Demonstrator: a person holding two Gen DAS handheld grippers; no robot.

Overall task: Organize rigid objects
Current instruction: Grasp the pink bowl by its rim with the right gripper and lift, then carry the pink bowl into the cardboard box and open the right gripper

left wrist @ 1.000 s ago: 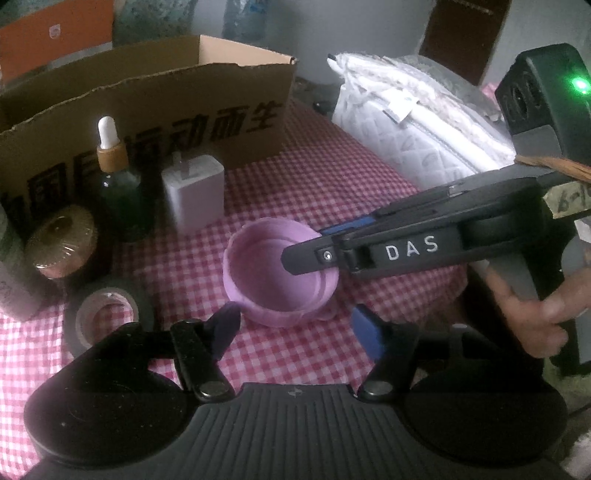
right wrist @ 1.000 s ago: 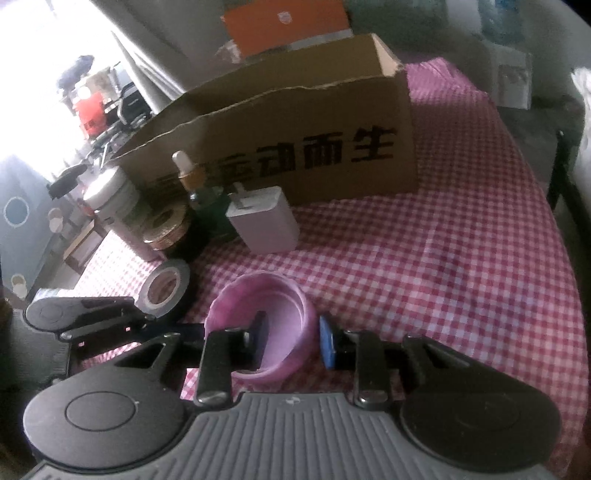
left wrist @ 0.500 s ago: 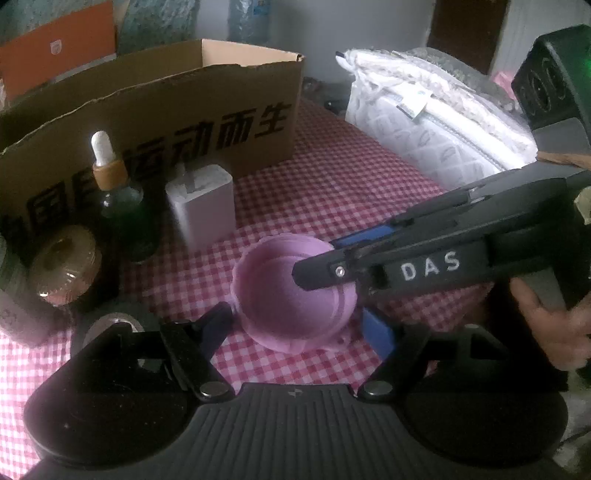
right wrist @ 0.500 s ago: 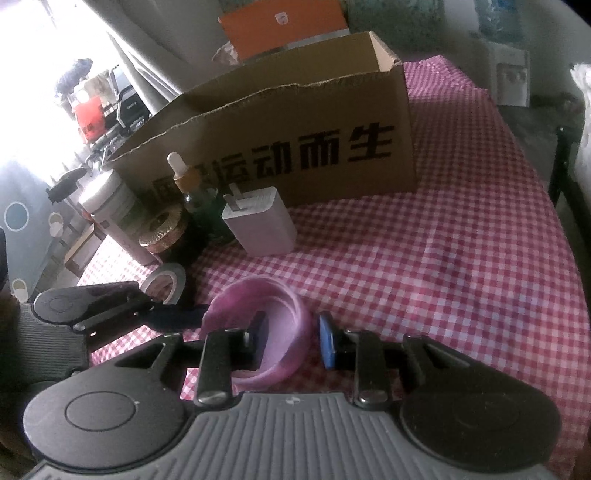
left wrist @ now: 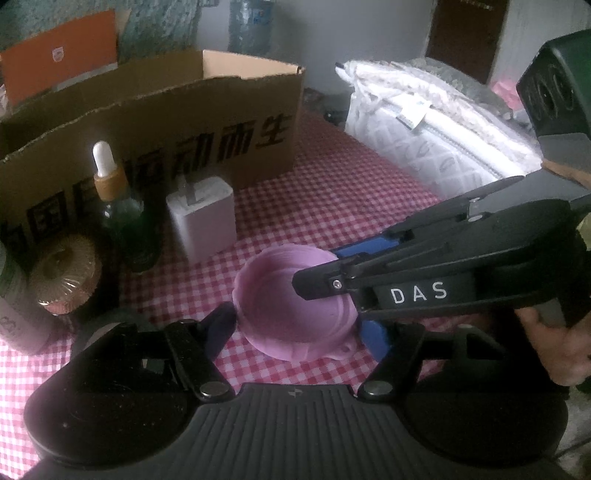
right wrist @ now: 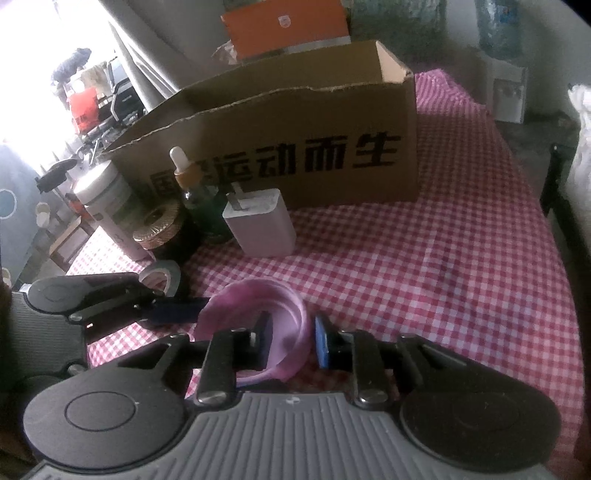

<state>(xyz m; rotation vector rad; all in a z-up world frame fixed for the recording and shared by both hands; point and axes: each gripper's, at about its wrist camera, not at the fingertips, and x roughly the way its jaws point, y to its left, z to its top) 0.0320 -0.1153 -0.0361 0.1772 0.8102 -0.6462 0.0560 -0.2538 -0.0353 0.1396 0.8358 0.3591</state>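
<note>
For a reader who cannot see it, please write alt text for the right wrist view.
The right gripper has its jaws closing on the wall of a pink bowl on a red checked tablecloth. Behind stand a white charger, a dropper bottle and an open cardboard box; the left gripper reaches in beside the bowl.

White quilted bedding (left wrist: 436, 133) lies beside the red-checked tablecloth (right wrist: 443, 266).

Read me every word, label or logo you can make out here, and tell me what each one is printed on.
"DAS": white letters on the side of the right gripper.
"运动而生": black characters on the cardboard box; those further left are hidden.
Orange box: small white logo, too blurred.
White jar: print too small.
</note>
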